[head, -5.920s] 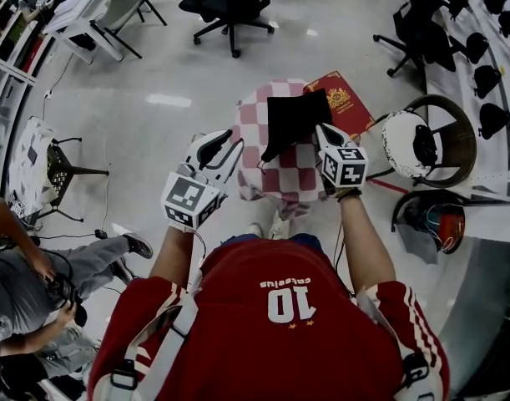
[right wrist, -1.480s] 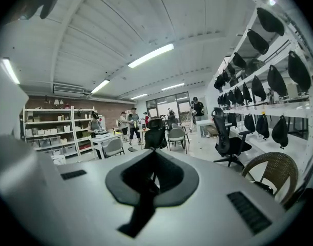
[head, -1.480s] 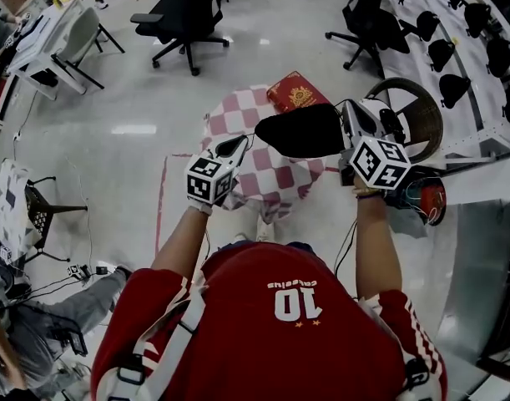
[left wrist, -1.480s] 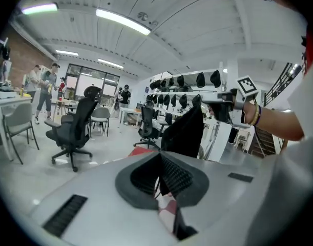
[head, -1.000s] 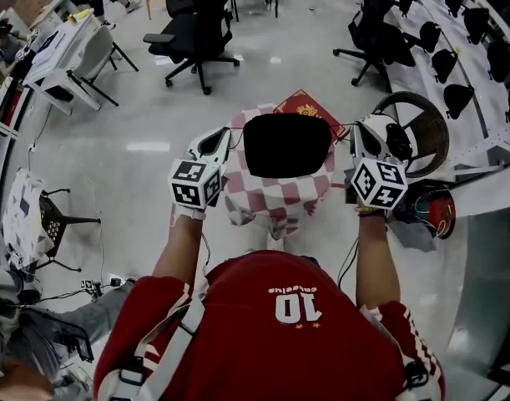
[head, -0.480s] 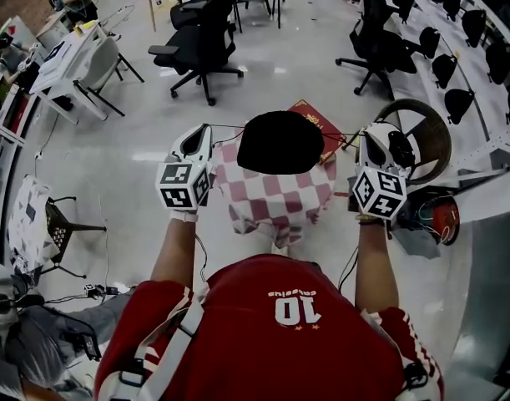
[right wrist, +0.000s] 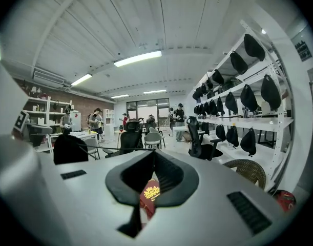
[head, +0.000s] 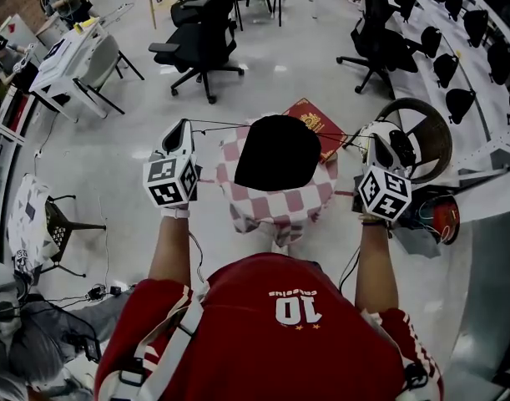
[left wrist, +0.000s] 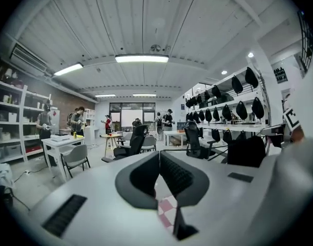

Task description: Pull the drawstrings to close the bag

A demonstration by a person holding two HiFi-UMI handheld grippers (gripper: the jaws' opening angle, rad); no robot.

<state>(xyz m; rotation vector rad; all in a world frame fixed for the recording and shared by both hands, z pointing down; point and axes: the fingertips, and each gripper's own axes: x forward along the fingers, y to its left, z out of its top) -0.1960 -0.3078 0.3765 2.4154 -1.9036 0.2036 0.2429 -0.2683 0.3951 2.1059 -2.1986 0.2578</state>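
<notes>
Left tool and right tool pinch taut drawstrings, bag between

We note bright, even light from ceiling tubes above the left gripper; fisheye edges bend and darken.

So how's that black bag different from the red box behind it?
The bag is plain black and rounded; the red box is flat and square-cornered, with a gold emblem. The bag is held by its strings, stretched between the left claw and right claw, both shut; the box lies on the checked cloth, with neither claw on it. Shared: both are over that cloth.
</notes>
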